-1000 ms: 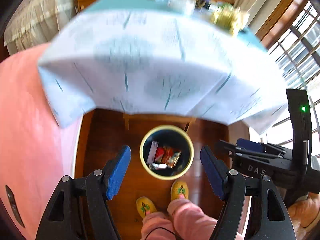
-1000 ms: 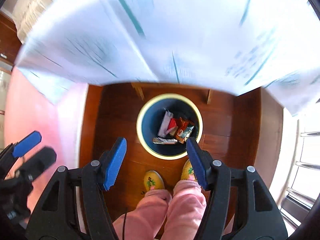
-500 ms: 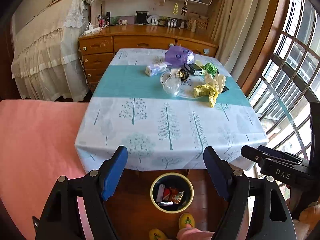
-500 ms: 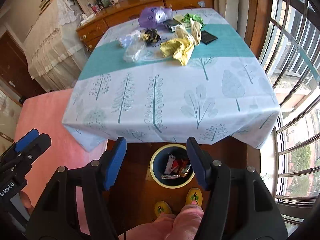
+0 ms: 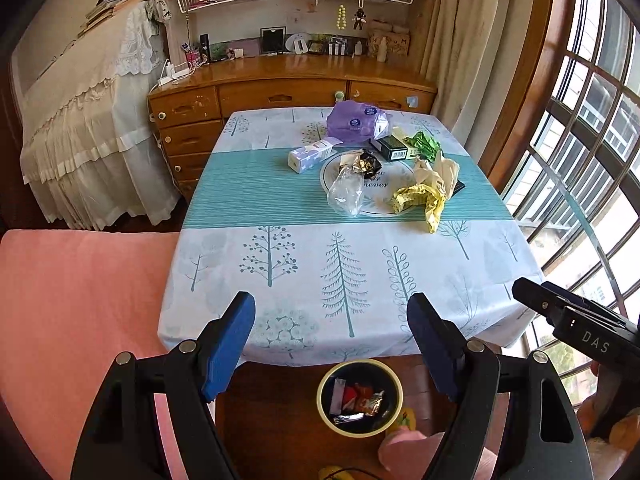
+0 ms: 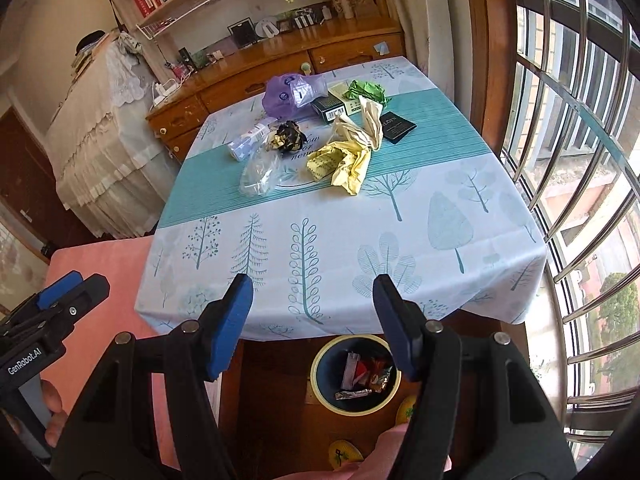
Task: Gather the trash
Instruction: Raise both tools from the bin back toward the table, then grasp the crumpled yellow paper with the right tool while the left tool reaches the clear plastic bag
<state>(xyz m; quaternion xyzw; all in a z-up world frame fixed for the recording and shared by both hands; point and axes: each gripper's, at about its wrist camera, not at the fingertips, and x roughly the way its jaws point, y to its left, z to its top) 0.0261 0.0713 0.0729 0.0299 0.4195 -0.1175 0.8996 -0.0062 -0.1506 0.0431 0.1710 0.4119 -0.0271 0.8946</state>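
Trash lies at the far half of the table: a yellow crumpled wrapper, a clear plastic bag, a dark foil ball, a purple bag, green paper and small boxes. A yellow-rimmed bin with wrappers stands on the floor at the table's near edge. My left gripper and right gripper are open and empty, held above the near edge.
A white plate lies under some of the trash. A pink surface is on the left, a wooden dresser behind the table, barred windows on the right. My feet in yellow slippers are by the bin.
Both grippers have tilted up from looking down at the bin to looking across the table. They stay open and empty.
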